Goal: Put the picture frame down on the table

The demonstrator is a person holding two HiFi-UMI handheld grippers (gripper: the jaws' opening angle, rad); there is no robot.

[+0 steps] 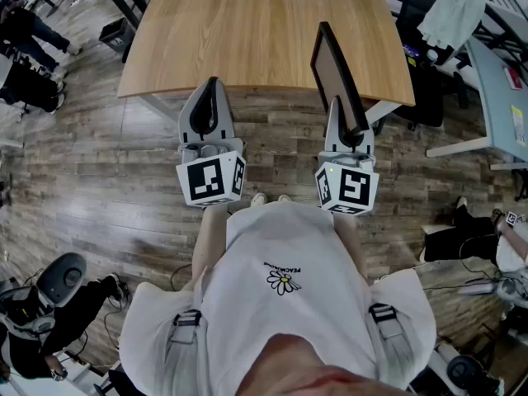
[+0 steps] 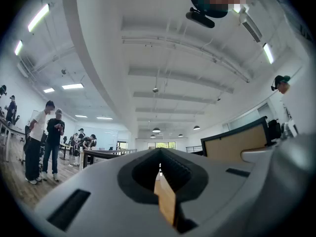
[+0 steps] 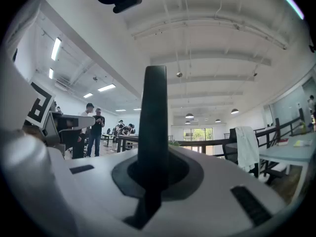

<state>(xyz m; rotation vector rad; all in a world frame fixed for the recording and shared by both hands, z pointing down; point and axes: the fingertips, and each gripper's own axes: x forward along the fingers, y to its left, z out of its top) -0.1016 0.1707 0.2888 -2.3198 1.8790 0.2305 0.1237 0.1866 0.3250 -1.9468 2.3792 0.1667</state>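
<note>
- While the picture frame (image 1: 332,68) is not yet down, the right gripper (image 1: 342,118) is clamped on the frame's near end. The right gripper view shows the dark edge standing straight up between the closed jaws.
- Frame position: upright and edge-on to the head view, above the near right corner of the table (image 1: 247,31), with its gripped end just off the table's near edge. I cannot tell whether it touches the table top.
- Judgement: pinching the thin edge at one end leaves the flat faces free, so the frame can be tipped over onto the table top.
- Left gripper (image 1: 212,89): jaws together, nothing between them. It sits just short of the table's near edge, left of the frame and apart from it. It is probably held there so the landing area stays free.
- Table top beyond the frame is mostly bare wood, so there looks to be room to lay the frame flat.
- Step in hand, as I read it: carry forward over the table, then lower.
- Risk: a tall panel pinched at one end may swing as it tilts.
</note>
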